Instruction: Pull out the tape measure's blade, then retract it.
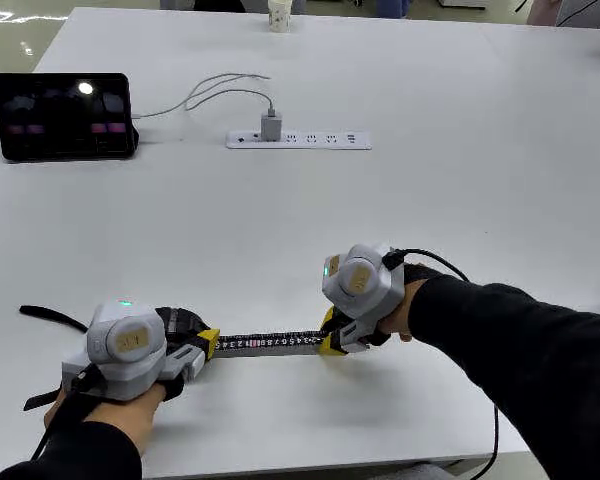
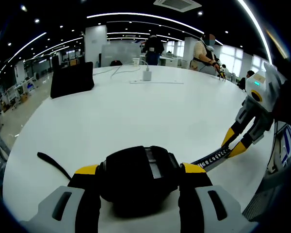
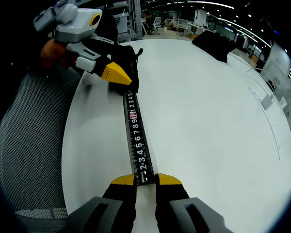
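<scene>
Two hand-held grippers share the tape measure. The left hand-held gripper [image 1: 205,345] is closed on the black case [image 2: 138,177], a yellow tip pressed to each side, low over the near edge of the tabletop [image 1: 400,200]. The right hand-held gripper [image 3: 145,180] is nearly closed, pinching the free end of the blade [image 3: 136,128] between its tips. The blade runs straight from the case mouth to that pinch with a short length out. I cannot tell whether it rests on the tabletop or sits just above it. A black strap [image 1: 50,318] lies beside the case, on the side away from the blade.

Whether drawing out or feeding back, the step should go best with the left holding the case steady. The right should travel along the blade's own line, level with the mouth, so the strip neither twists nor buckles. The pinch is narrow. A slip would likely let the blade snap home, so an even pace seems wise.
</scene>
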`<state>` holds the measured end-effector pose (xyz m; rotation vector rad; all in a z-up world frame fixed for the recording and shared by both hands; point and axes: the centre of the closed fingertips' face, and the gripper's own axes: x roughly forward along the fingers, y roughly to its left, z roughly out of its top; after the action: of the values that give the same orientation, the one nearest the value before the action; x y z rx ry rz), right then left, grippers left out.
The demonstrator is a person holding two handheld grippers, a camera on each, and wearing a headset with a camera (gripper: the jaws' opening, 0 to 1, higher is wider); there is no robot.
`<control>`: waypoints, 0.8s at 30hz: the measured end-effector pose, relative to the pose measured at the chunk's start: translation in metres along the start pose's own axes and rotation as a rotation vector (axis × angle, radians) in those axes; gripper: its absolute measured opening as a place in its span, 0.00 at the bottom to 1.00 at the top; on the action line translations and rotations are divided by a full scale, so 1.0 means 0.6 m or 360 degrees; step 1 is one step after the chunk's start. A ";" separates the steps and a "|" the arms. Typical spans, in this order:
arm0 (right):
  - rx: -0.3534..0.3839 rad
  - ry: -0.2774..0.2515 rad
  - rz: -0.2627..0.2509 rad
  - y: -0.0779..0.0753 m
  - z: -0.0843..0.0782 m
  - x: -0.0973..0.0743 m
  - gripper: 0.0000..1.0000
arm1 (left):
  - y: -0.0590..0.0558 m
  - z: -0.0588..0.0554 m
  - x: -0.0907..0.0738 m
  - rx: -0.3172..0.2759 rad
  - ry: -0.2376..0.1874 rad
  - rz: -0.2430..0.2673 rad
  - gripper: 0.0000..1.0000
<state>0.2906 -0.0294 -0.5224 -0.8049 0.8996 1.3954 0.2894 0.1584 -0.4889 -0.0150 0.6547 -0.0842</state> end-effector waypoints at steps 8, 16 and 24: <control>-0.0015 -0.0009 -0.0007 0.000 0.003 0.003 0.11 | -0.001 -0.001 0.000 0.0003 -0.0005 0.0002 0.60; -0.0019 -0.0017 -0.0006 0.001 0.010 0.007 0.11 | -0.001 -0.001 -0.001 0.0002 -0.0007 0.0002 0.60; -0.0011 -0.0023 -0.0013 0.001 0.014 0.008 0.11 | -0.001 -0.001 -0.001 0.0004 -0.0005 0.0002 0.60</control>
<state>0.2900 -0.0196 -0.5229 -0.8020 0.8797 1.3962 0.2883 0.1579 -0.4889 -0.0121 0.6518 -0.0840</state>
